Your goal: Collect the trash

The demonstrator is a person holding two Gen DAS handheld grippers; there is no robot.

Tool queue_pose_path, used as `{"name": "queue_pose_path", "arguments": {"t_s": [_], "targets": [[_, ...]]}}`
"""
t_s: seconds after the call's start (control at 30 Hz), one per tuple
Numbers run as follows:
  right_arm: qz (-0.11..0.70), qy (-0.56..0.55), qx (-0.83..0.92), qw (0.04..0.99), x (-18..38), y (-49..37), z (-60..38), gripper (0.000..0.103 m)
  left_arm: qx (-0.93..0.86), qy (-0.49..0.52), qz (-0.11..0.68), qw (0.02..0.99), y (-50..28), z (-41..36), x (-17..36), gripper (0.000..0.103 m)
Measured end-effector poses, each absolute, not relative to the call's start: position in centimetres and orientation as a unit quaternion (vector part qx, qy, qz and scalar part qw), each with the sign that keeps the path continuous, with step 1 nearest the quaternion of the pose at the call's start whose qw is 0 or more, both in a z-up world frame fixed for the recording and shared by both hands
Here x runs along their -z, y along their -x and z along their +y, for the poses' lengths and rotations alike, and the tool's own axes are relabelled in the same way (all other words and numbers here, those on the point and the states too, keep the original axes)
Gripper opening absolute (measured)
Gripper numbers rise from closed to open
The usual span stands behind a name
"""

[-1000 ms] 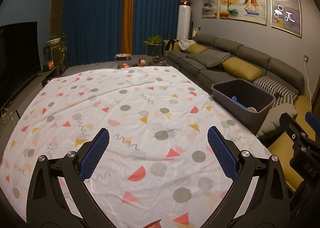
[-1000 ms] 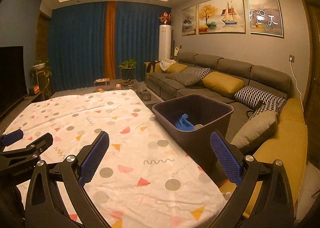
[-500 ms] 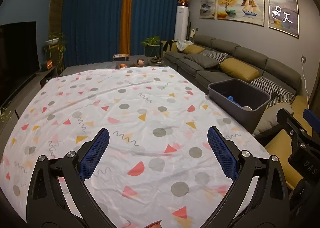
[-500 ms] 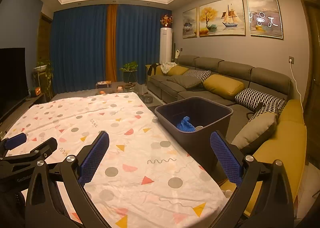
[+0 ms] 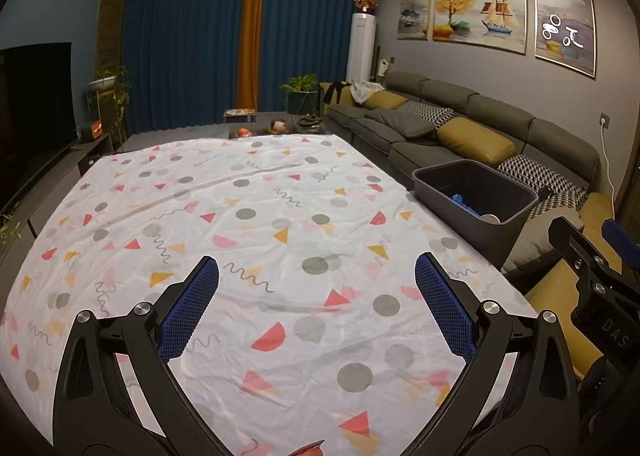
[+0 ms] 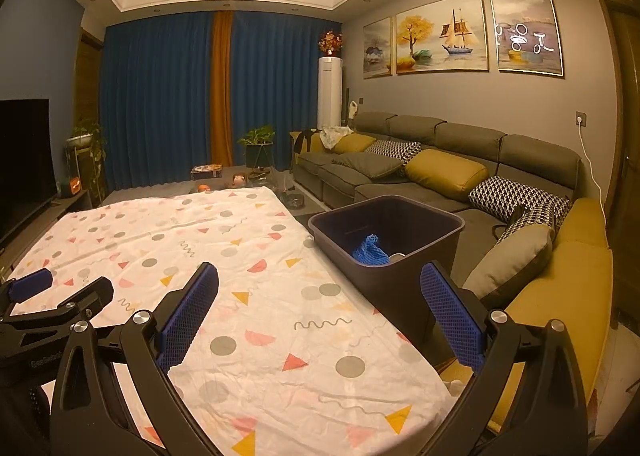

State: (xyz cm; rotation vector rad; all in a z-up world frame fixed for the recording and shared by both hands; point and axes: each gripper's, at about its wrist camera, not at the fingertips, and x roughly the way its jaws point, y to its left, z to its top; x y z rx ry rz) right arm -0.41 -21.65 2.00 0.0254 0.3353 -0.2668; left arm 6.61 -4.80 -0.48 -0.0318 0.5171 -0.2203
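A wrinkled white patterned cloth (image 5: 280, 223) is spread over the table. At its right edge, a dark rectangular plastic bin (image 6: 386, 240) contains crumpled blue mesh trash (image 6: 370, 250). The left gripper (image 5: 316, 296) and right gripper (image 6: 320, 302) are held wide apart above the cloth, nothing grasped.

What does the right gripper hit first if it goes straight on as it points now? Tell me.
Probably the near wall or rim of the dark bin, which sits between the open fingers of the right gripper beside the patterned tablecloth. Depth is unclear; it might pass above the rim.
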Motion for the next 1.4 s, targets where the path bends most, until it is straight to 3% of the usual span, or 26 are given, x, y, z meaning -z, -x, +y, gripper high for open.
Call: {"name": "queue_pose_path", "arguments": {"t_s": [1.4], "targets": [[0.166,-0.018,0.132,0.977,-2.44,0.16,-21.92,0.097,0.114,0.015,0.251,0.961,-6.55,-5.21,-0.09,0.097]]}}
